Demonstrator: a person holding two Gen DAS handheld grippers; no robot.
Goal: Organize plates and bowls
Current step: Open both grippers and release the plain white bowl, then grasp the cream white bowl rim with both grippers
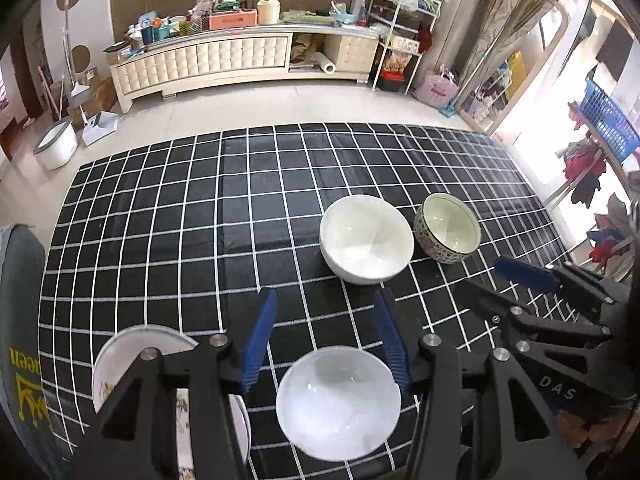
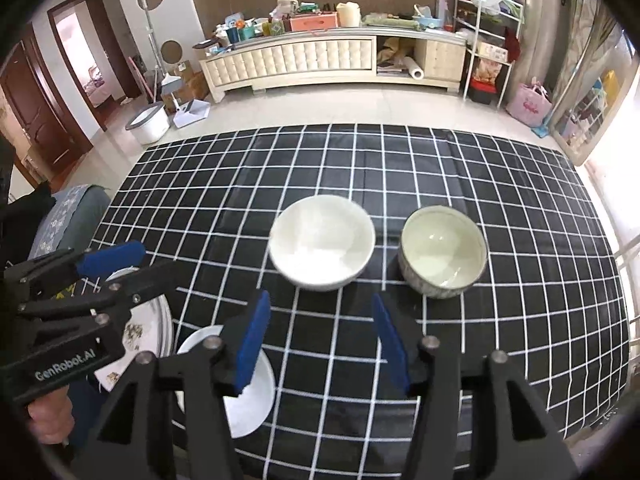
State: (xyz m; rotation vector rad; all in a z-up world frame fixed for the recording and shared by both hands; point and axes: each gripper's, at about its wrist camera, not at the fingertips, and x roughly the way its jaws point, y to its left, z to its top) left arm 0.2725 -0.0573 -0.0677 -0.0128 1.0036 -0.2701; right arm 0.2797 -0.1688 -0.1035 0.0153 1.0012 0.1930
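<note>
A table covered by a black tablecloth with a white grid fills the middle of both views, and all the crockery stands upright on it, mouths facing up; the bowls are round, so none shows a long axis. In the left wrist view the left gripper has its blue-padded jaws spread wide and holds nothing, hanging above a small white bowl at bottom centre that sits between the two pads in the frame. At lower left, partly hidden behind the gripper's black linkage, lie floral plates, one rim overlapping another. Right of centre stands a larger white bowl, and just beside it to the right a patterned bowl with a pale green inside; whether the two touch cannot be told. The right gripper enters from the right edge, one blue pad visible. In the right wrist view the right gripper is likewise wide open and empty, its pads in the lower centre of the frame, below the gap between the larger white bowl and the patterned bowl. The small white bowl shows at lower left behind the left pad, and the left gripper at far left, over the floral plates, with a hand on its grip.
</note>
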